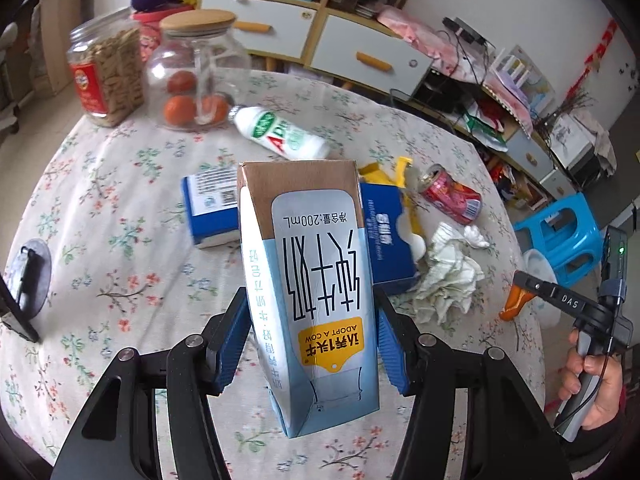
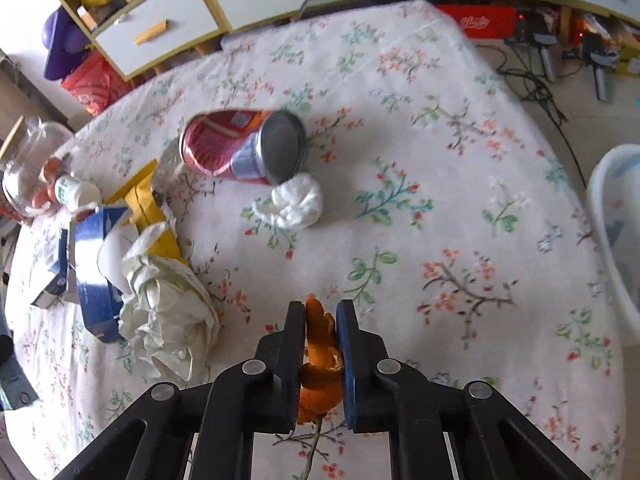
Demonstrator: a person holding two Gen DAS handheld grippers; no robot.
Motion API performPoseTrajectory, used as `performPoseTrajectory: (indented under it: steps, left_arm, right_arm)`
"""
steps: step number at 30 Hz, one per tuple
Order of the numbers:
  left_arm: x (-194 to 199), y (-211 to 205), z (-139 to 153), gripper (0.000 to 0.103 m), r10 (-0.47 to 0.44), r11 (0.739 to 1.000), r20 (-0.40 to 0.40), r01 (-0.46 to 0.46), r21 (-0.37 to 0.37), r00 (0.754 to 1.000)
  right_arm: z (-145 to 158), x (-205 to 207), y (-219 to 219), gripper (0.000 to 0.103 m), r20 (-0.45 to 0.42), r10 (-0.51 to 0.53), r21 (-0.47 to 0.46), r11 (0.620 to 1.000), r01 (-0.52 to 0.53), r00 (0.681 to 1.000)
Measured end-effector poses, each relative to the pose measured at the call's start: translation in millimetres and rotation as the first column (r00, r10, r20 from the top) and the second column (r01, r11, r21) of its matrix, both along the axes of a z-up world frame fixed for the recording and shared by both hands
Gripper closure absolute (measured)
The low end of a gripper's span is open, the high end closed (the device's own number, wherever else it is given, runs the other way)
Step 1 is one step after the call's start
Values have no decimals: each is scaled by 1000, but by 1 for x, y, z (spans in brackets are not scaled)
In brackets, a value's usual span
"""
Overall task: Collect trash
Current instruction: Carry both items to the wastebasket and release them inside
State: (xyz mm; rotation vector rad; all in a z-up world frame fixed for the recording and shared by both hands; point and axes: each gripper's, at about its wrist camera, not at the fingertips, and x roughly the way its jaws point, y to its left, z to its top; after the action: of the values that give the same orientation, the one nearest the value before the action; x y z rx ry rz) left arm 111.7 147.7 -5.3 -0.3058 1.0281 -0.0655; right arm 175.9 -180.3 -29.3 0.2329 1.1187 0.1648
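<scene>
**Milk carton and orange peel gripped above the floral counter**

Between the blue pads of the left gripper (image 1: 312,344) a milk carton (image 1: 312,280) is clamped, lifted clear of the counter (image 1: 120,220). Its print is seen upside down: "200mL" near the brown far end, large Chinese characters down the face, and "ADOPT A COW" on a yellow tag.

Behind the carton, a white bottle (image 1: 280,132) with a green label lettered "AD" is laid on its side. A dented red can (image 1: 450,194) is seen to the right, with crumpled white tissue (image 1: 448,276) nearer. Two blue boxes (image 1: 210,208) are partly hidden by the carton; their small print cannot be read. At the far left, a jar with a red label (image 1: 106,68) and a cork-lidded glass jar (image 1: 196,68) are stood.

In the right gripper (image 2: 320,332), closed narrow, a piece of orange peel (image 2: 320,360) is pinched. "DAS" is printed on this gripper's body where it is seen from the left wrist view, held by a hand (image 1: 592,380).
</scene>
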Motion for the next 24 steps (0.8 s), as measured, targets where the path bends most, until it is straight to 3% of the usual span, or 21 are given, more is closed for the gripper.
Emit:
performPoseTrajectory:
  steps: [12,24]
  left_arm:
    - [17,-63,2,42,-107,994,0,107,0,994]
    - [32,-155,-2,42,-242,970,-19,243,34,970]
  right_arm:
    - [22,-16,-44,89,57,-62,-6,998,62,996]
    - [31,-45,-167,89,69,-286,21,958,285,956]
